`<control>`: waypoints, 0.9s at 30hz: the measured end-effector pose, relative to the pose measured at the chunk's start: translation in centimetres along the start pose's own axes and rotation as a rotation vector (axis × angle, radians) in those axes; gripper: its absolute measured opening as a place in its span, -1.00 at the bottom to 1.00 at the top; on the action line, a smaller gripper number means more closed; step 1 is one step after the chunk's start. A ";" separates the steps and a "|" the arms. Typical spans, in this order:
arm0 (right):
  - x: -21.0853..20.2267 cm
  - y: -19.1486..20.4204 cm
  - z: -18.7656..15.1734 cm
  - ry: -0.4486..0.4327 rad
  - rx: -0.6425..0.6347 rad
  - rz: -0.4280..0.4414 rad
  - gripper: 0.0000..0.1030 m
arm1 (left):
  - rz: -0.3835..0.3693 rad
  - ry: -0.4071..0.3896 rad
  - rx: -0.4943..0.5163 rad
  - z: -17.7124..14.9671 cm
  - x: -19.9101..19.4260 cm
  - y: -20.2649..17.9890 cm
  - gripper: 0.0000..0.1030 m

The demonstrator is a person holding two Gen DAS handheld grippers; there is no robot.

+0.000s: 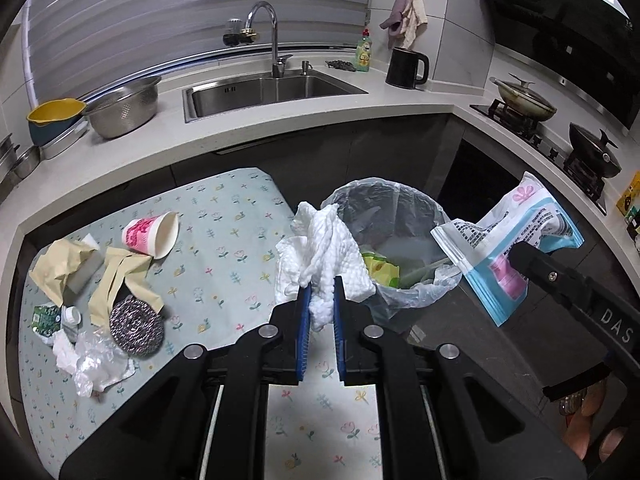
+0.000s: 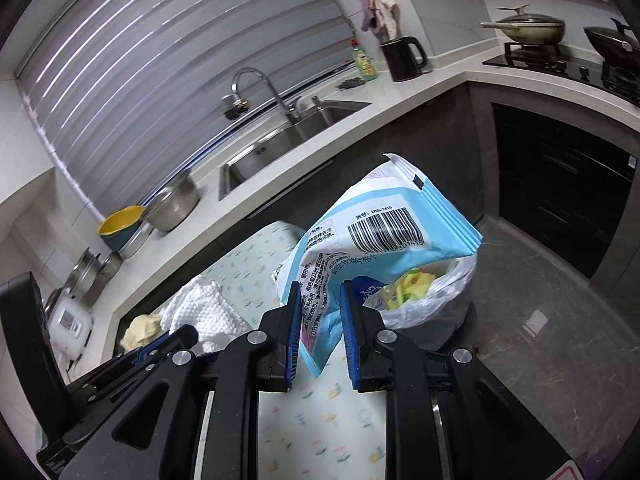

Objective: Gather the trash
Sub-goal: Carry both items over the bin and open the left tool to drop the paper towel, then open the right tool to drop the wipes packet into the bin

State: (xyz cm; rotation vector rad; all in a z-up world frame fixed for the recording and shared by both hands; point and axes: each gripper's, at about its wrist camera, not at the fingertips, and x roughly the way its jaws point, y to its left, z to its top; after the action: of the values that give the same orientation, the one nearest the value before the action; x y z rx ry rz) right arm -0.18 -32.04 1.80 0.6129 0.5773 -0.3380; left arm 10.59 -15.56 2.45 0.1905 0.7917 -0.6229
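Note:
My left gripper (image 1: pixel 320 292) is shut on a crumpled white paper towel (image 1: pixel 324 248), held at the left rim of the bin (image 1: pixel 394 240), which is lined with a clear bag and holds yellow-green wrappers. My right gripper (image 2: pixel 320 292) is shut on a blue, white and pink plastic package (image 2: pixel 380 228), held just above and beside the bin (image 2: pixel 436 296). The package also shows in the left wrist view (image 1: pixel 516 240), to the right of the bin. The paper towel shows at the left in the right wrist view (image 2: pixel 200 308).
On the floral table cover (image 1: pixel 224 248) lie a pink paper cup (image 1: pixel 152 234), beige paper scraps (image 1: pixel 116 276), a steel scourer (image 1: pixel 136 326), clear crumpled plastic (image 1: pixel 96 364) and a small green packet (image 1: pixel 46 318). Behind are the counter, sink (image 1: pixel 264 92), kettle (image 1: pixel 406 68) and stove.

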 end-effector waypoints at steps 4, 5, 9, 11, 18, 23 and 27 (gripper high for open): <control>1.1 -2.1 1.0 -0.007 0.029 -0.035 -0.64 | -0.055 0.016 0.026 2.0 2.8 -1.6 -0.80; 1.4 -2.5 1.2 -0.008 0.035 -0.044 -0.64 | -0.059 0.015 0.036 2.5 3.6 -2.0 -0.80; 2.9 -4.2 1.9 -0.006 0.057 -0.080 -0.64 | -0.107 0.032 0.063 4.3 7.0 -3.9 -0.80; 3.8 -5.0 2.3 -0.001 0.067 -0.094 -0.64 | -0.130 0.042 0.074 5.0 8.5 -4.5 -0.80; 6.3 -6.8 3.1 0.005 0.080 -0.143 -0.64 | -0.174 0.089 0.130 5.8 14.0 -6.6 -0.78; 7.5 -7.7 3.8 0.006 0.086 -0.163 -0.64 | -0.186 0.106 0.134 5.7 16.1 -6.8 -0.51; 8.2 -7.9 4.1 0.011 0.084 -0.168 -0.64 | -0.178 0.068 0.132 5.9 15.9 -6.8 0.04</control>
State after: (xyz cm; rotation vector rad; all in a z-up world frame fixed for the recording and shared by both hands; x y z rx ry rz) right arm 4.31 -41.75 -3.86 0.6489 0.6296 -0.5191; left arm 18.72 -30.45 -4.36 0.2646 0.8397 -0.8417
